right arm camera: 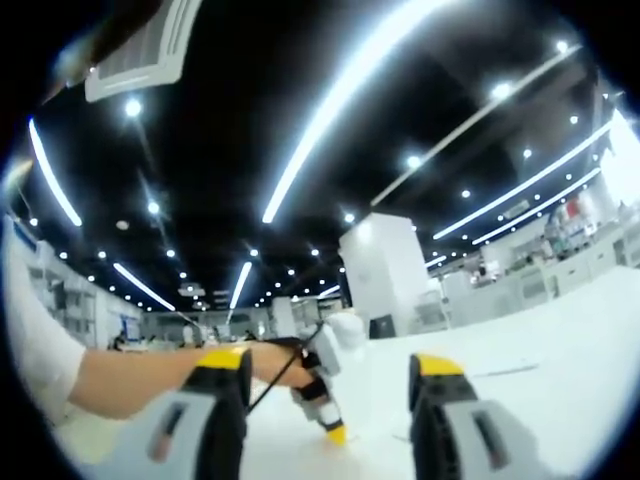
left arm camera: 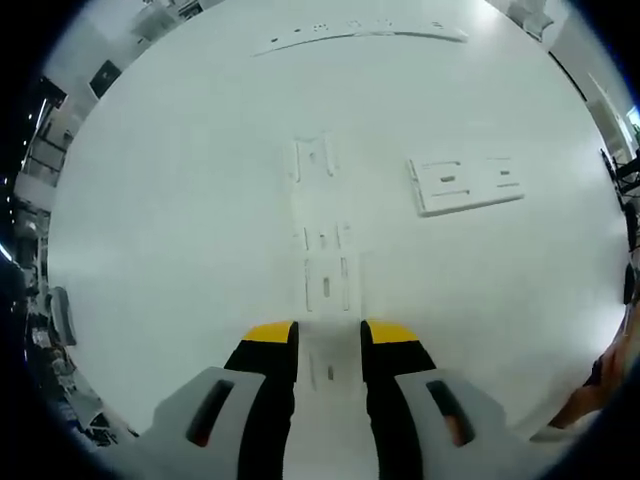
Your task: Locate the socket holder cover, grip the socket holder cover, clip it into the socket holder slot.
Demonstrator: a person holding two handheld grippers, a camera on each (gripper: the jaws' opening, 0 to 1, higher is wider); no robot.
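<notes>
- Surface: a white table [left arm camera: 150, 250] under bright strip lighting — every part on it is white, so contrast is poor.
- Task parts: a flat white rectangular plastic plate with slots [left arm camera: 466, 183] lies at 2 o'clock in the left gripper view; a long white slotted strip [left arm camera: 327, 280] runs from centre toward 6 o'clock. Which is the cover cannot be told.
- Risk: low contrast could cause a grip on the wrong part.
- Left gripper [left arm camera: 328, 335]: jaws narrowly apart, straddling the strip's near end; contact unclear.
- Right gripper [right arm camera: 330, 368]: jaws wide, empty, aimed upward at the ceiling.

A large open-plan hall: black ceiling with strip lights [right arm camera: 340, 100], white worktables [right arm camera: 560, 340].
</notes>
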